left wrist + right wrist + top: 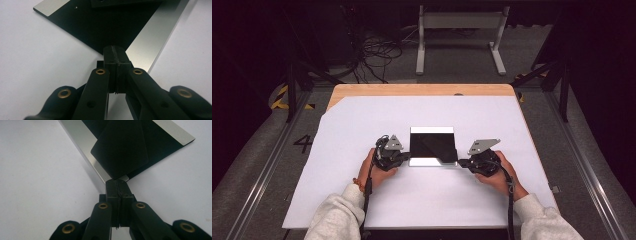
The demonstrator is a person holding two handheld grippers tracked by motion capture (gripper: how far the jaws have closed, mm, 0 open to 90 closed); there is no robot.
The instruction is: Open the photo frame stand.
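- The desk [422, 90] is covered by a large white sheet [362, 200], and almost nothing else is placed on it.
- A flat black plate [424, 145] with silver strips on two edges is laid in the middle of the sheet, between the two hands.
- A smaller dark card [441, 149] is seen lying on the plate, turned at an angle, with one corner near the plate's right front corner.
- The left tool [115, 58] is held with its jaws pressed together at the left front corner of the plate; whether the edge is pinched cannot be told.
- The right tool [117, 185] is closed too, its tip touching the corner where card and plate meet.
- The work is judged to be at an early stage: nothing is lifted yet, and the plate and card are flat.
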